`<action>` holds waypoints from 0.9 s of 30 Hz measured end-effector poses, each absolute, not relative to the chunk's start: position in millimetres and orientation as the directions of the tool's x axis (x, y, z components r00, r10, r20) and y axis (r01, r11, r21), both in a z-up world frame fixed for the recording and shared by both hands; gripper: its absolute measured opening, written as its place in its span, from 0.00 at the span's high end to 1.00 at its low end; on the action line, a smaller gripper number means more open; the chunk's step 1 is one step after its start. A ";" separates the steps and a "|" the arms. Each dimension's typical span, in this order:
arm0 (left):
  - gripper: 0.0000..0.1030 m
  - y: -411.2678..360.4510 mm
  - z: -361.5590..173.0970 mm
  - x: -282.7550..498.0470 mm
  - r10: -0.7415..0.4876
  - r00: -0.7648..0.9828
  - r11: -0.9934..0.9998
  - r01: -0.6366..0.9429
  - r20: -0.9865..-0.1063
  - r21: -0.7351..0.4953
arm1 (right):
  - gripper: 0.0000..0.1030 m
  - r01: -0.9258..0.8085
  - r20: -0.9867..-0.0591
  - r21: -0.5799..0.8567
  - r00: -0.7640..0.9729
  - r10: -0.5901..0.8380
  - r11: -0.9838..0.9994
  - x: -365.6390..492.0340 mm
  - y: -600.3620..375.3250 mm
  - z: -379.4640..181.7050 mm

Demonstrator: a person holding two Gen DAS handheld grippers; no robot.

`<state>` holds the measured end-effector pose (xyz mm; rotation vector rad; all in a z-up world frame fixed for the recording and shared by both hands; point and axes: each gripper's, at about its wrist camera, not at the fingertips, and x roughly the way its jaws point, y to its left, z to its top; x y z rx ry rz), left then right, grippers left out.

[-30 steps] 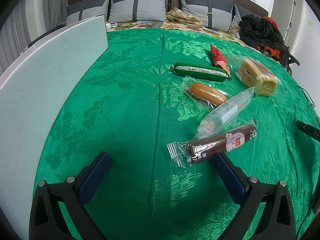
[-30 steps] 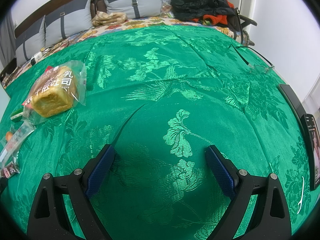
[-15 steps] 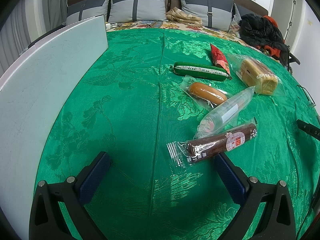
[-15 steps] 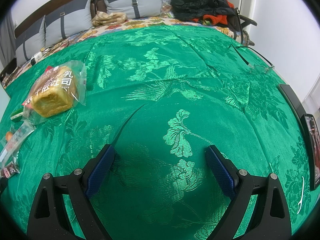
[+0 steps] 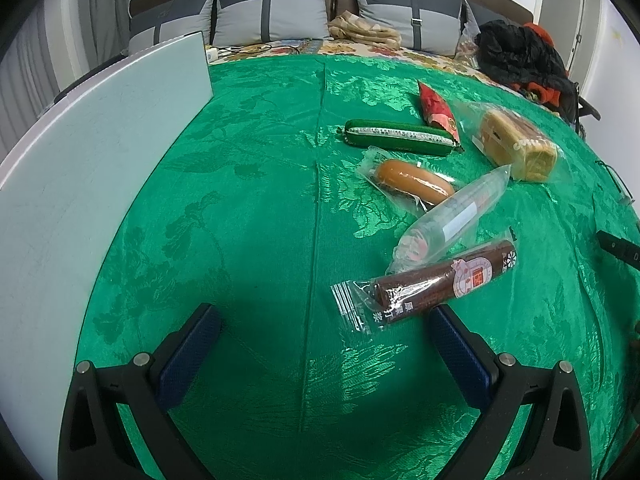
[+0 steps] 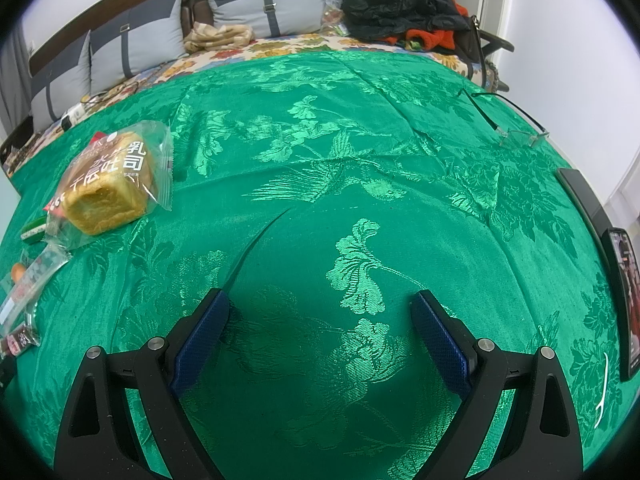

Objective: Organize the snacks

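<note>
Six wrapped snacks lie on the green floral brocade cloth [image 5: 248, 216] in the left wrist view, and only that view shows the pale grey-white flat board [image 5: 88, 168] standing along the far left edge. The left gripper [image 5: 324, 328] hangs low over the cloth with its blue-padded jaws spread wide and nothing between them; the dark brown sausage in a clear printed wrapper [image 5: 432, 284] lies just ahead of its right finger. Beyond that, going right and away, come a long clear plastic tube pack with a pink end [image 5: 452, 220], an orange sausage in clear film [image 5: 414, 182], a long green stick-shaped pack [image 5: 400, 138], a small red foil packet [image 5: 436, 108] and a bagged loaf of sliced toast bread [image 5: 516, 148] at the far right of the cluster. The right wrist view catches just the loaf [image 6: 108, 188] at its left edge, with slivers of the other packs below it. The right gripper [image 6: 320, 312], jaws likewise wide apart and empty, sits over bare cloth. Only this view shows the thin-framed spectacles [image 6: 516, 132] and a dark-screened phone [image 6: 622, 300] at the far right.
</note>
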<state>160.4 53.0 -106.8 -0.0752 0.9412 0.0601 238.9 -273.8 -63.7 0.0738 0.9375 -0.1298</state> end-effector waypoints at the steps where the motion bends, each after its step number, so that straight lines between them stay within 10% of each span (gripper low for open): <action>1: 0.01 52.9 -107.0 160.6 0.021 0.586 0.996 -0.081 -0.810 -0.033 | 0.08 0.143 -0.807 0.007 0.585 -0.079 0.990 238.7 -274.3 -63.6; 27: 0.01 51.6 -106.6 161.8 0.016 0.587 0.997 -0.072 -0.809 -0.033 | 0.06 0.146 -0.809 0.007 0.583 -0.080 0.989 238.8 -272.4 -63.5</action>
